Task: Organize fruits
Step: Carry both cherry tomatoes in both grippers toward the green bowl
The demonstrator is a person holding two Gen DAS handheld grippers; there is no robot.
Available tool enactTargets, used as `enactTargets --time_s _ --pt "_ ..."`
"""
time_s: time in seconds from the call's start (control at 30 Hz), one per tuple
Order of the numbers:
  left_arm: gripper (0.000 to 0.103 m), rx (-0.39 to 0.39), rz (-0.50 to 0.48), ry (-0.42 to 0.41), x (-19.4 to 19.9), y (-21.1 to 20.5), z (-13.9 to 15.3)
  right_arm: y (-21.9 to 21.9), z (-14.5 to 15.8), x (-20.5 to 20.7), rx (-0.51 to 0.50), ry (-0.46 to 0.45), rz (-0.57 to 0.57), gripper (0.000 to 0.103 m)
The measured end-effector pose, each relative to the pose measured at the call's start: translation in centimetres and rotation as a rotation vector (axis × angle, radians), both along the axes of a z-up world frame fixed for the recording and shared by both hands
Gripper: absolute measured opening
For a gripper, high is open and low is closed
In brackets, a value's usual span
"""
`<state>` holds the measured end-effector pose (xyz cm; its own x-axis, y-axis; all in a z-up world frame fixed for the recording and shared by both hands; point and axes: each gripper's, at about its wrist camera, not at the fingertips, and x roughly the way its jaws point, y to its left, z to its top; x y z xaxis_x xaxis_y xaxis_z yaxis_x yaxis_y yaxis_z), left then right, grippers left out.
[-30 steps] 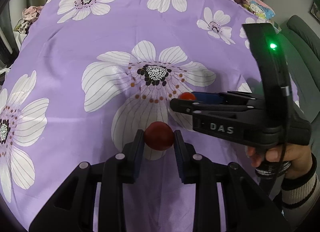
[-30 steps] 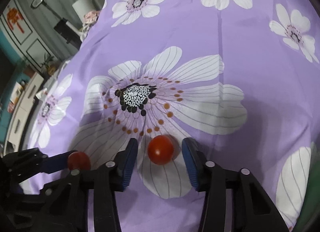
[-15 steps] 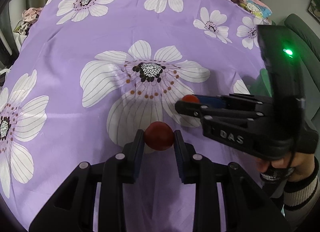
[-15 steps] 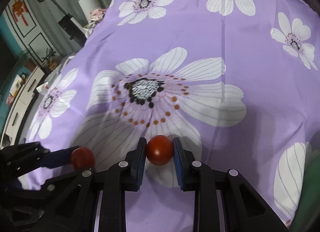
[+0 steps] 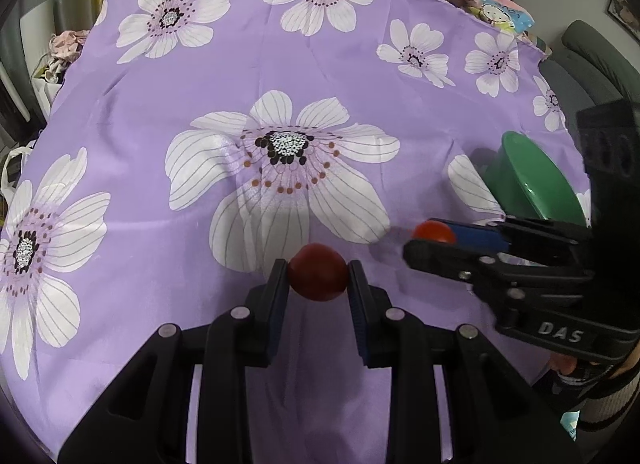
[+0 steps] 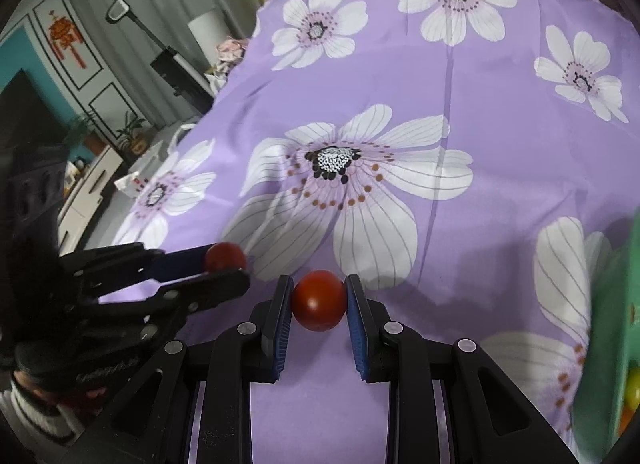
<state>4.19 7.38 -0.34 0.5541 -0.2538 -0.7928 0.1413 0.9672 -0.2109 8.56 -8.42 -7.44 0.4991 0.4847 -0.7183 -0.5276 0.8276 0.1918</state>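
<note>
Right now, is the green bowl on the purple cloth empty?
Not empty. The right wrist view shows yellow and orange round things inside the green bowl at the frame edge; how full it is cannot be told.

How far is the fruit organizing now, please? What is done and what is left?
Already done: some fruit shows inside the green bowl. In hand: the left gripper clamps a dark red fruit, and the right gripper clamps a red tomato. Left: carrying both to the bowl.

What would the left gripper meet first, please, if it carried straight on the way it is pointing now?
Probably only the purple flowered cloth. The left gripper, shut on a dark red tomato, aims at the big white flower print. The green bowl and right gripper sit off to its right. Depth is uncertain.
</note>
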Motion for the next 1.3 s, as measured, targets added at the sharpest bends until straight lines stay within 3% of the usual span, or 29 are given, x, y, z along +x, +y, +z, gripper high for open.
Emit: enactTargets --time_s 0.5,1.3 --pt "0.029 0.045 -0.068 -0.031 -1.5 -3.8 1.3 -4.6 1.6 -3.6 0.055 -0.062 -0.071 0.028" --pt "0.029 0.101 -0.226 -0.084 -1.0 -12.0 3.9 -12.2 3.6 -6.0 0.171 -0.153 -0.2 0.028"
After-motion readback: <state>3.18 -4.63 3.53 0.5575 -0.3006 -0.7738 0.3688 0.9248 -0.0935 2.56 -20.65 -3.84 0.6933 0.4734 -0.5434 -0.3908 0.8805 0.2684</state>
